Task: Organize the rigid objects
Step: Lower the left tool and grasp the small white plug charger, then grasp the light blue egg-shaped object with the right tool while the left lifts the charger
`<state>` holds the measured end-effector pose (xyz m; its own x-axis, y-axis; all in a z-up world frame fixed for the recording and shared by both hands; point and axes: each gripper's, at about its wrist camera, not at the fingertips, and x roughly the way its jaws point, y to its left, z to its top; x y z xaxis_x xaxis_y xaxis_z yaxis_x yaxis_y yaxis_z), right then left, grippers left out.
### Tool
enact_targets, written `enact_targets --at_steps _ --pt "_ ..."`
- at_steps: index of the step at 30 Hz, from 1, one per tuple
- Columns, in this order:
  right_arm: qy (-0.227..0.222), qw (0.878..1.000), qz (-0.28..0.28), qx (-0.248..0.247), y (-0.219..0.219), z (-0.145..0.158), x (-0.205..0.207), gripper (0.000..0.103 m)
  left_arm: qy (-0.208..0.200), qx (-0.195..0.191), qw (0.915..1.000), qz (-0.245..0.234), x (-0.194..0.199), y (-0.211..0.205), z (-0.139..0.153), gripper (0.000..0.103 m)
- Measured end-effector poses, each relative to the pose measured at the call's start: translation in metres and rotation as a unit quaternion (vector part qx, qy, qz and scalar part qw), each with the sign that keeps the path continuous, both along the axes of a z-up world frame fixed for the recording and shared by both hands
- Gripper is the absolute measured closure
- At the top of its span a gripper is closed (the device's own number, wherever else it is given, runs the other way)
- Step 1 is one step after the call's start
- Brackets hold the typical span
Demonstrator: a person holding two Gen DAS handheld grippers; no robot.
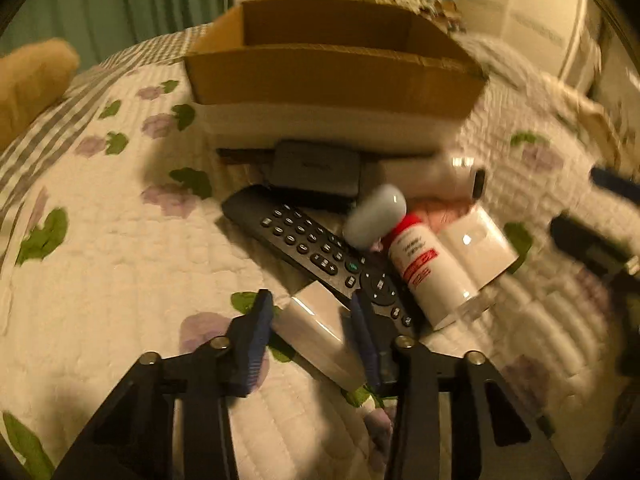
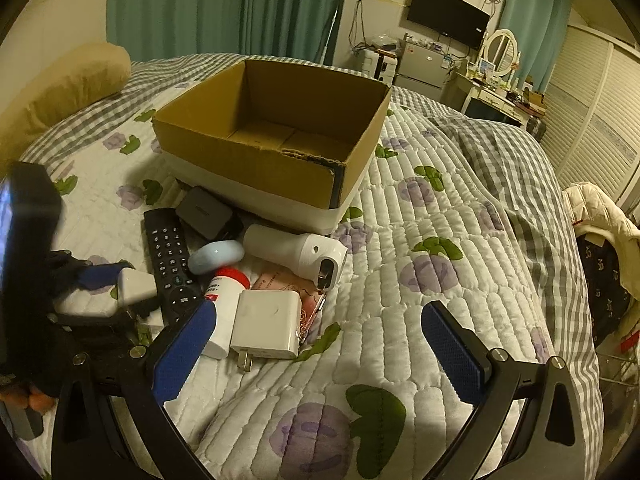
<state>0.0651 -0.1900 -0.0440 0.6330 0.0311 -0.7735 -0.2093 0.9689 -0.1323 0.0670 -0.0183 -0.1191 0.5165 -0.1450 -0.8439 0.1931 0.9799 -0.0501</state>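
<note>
Blue-padded fingers of the left gripper (image 1: 310,332) are clamping a small white adapter (image 1: 316,330) beside the black remote (image 1: 320,256) on the quilt (image 1: 120,260). Right gripper (image 2: 332,348) is hovering wide apart above bare bedding, near the white charger (image 2: 268,326); cardboard box (image 2: 272,168) beyond.

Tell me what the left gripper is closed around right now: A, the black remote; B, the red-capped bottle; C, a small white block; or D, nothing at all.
C: in the left wrist view the left gripper has its blue pads against both sides of the small white block, while the remote and bottle lie free on the quilt.
</note>
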Motion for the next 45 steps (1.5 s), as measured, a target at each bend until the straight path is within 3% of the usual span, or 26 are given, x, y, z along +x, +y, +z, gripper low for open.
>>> enact_targets --at_steps 3,13,17,21,24,26,31,36,40,41,44,45 --pt "0.007 1.000 0.011 -0.008 0.006 -0.001 0.002 0.000 0.005 -0.013 0.9999 0.008 0.001 0.005 0.000 0.065" --pt "0.038 0.998 0.055 -0.003 0.027 -0.006 0.011 0.003 -0.036 -0.021 0.9989 0.020 -0.013 0.013 0.025 0.076" --pt "0.057 0.995 0.076 0.004 0.039 -0.012 0.022 0.011 -0.055 -0.018 0.9979 0.031 -0.013 0.019 0.038 0.077" --pt "0.083 0.993 0.078 0.026 0.048 -0.019 0.044 0.012 -0.071 -0.014 0.9964 0.044 -0.008 0.025 0.050 0.077" --pt "0.102 0.991 0.073 0.037 0.057 -0.028 0.063 0.013 -0.081 0.010 0.9949 0.060 0.002 0.031 0.056 0.077" --pt "0.118 0.990 0.065 0.035 0.064 -0.038 0.075 0.021 -0.082 0.017 0.9943 0.065 0.008 0.034 0.056 0.077" --pt "0.153 0.985 0.050 0.056 0.074 -0.056 0.097 0.028 -0.076 0.026 0.9936 0.080 0.031 0.041 0.053 0.077" --pt "0.210 0.972 0.028 0.099 0.075 -0.078 0.115 0.051 -0.074 0.030 0.9937 0.079 0.040 0.039 0.051 0.077" --pt "0.197 0.975 0.024 0.103 0.077 -0.075 0.113 0.054 -0.076 0.032 0.9939 0.073 0.038 0.037 0.052 0.077" --pt "0.187 0.977 0.026 0.103 0.076 -0.070 0.110 0.064 -0.077 0.032 0.9938 0.073 0.037 0.036 0.053 0.077" --pt "0.162 0.981 0.037 0.105 0.077 -0.054 0.102 0.078 -0.083 0.030 0.9934 0.073 0.031 0.036 0.060 0.077" --pt "0.158 0.981 0.042 0.105 0.077 -0.050 0.100 0.078 -0.085 0.029 0.9934 0.072 0.030 0.036 0.062 0.077"
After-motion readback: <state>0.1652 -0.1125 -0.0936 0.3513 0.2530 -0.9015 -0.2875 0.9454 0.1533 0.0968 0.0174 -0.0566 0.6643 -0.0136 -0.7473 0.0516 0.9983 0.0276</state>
